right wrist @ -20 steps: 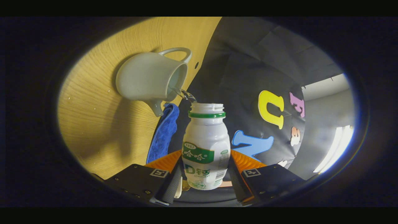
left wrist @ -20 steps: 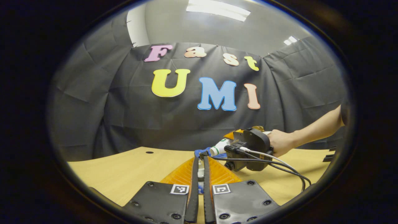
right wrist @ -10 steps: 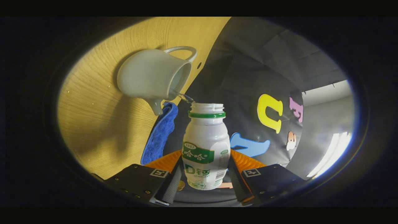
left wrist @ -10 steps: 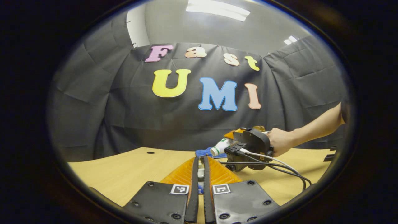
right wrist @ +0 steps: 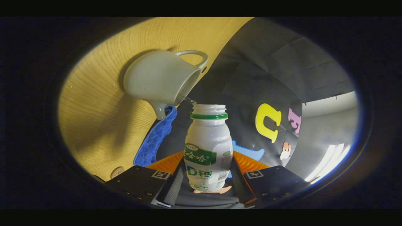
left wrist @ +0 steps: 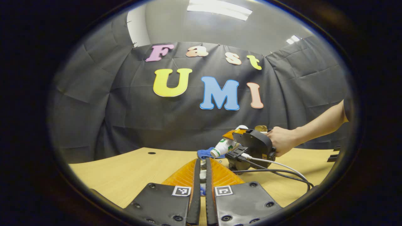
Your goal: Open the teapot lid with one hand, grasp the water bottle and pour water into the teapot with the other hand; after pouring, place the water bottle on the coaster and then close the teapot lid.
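Both views share the bottle (right wrist: 208, 147), right nearer

teapot (right wrist: 160, 80) on table (right wrist: 94, 119), cloth (right wrist: 154, 138) beside it.

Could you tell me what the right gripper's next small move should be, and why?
Probably tip the white plastic bottle with the green neck ring back upright: the right gripper clamps it, and just a thin trickle runs into the open pale ceramic teapot.
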The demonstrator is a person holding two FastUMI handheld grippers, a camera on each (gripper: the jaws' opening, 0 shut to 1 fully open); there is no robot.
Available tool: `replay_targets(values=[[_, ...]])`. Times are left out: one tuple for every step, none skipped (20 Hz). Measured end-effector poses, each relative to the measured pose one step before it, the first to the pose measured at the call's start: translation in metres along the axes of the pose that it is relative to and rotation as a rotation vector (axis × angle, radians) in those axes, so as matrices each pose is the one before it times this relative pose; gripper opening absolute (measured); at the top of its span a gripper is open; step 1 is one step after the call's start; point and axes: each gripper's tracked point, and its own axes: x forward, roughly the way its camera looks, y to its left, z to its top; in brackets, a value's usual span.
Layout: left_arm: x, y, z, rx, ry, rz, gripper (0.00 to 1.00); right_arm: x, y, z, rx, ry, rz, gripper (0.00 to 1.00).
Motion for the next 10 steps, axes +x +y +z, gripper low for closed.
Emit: replay_targets(values=[[-0.00017, -0.00002, 0.00025, -0.00039, -0.00052, 0.00004, 0.13, -0.00013, -0.00151, 0.00097, -0.00796, -0.00235, -0.00563, 0.72], [0.00049, -0.00033, 0.00085, -0.00042, -0.00134, 0.00016, 0.13, -0.00114, -0.00007, 0.00227, -0.00597, -0.00405, -0.00332, 0.72], [-0.00016, 0.00054, 0.00088, 0.00021, -0.00116, -0.00011, 0.13, 0.00059, 0.00001, 0.00170, -0.00292, -0.00419, 0.00010, 0.72], [-0.00082, -0.00014, -0.00025, 0.00037, -0.00118, 0.00075, 0.13, -0.00054, 0.00038, 0.00110, -0.00302, -0.00295, 0.00026, 0.72], [-0.00066, 0.00043, 0.00061, -0.00031, -0.00025, 0.00013, 0.13, 0.00005, -0.00045, 0.00105, -0.00310, -0.00249, -0.00065, 0.72], [0.00072, 0.00053, -0.00114, -0.00080, 0.00101, -0.00027, 0.13, 0.00006, 0.00012, 0.00032, -0.00203, -0.00053, -0.00069, 0.72], [-0.00014, -0.00021, 0.00003, -0.00051, 0.00116, 0.00046, 0.17, -0.00255, 0.00071, -0.00001, 0.00094, -0.00069, 0.00115, 0.72], [0.00010, 0.00041, -0.00014, -0.00065, 0.00033, 0.00022, 0.17, 0.00083, -0.00043, 0.00052, -0.00083, -0.00121, -0.00139, 0.72], [-0.00004, -0.00021, 0.00076, -0.00090, -0.00083, -0.00028, 0.13, 0.00052, -0.00047, 0.00085, -0.00109, -0.00100, -0.00060, 0.72], [0.00064, 0.00068, -0.00106, -0.00060, -0.00002, 0.00053, 0.13, 0.00013, -0.00024, 0.00022, -0.00099, -0.00099, 0.00038, 0.72]])
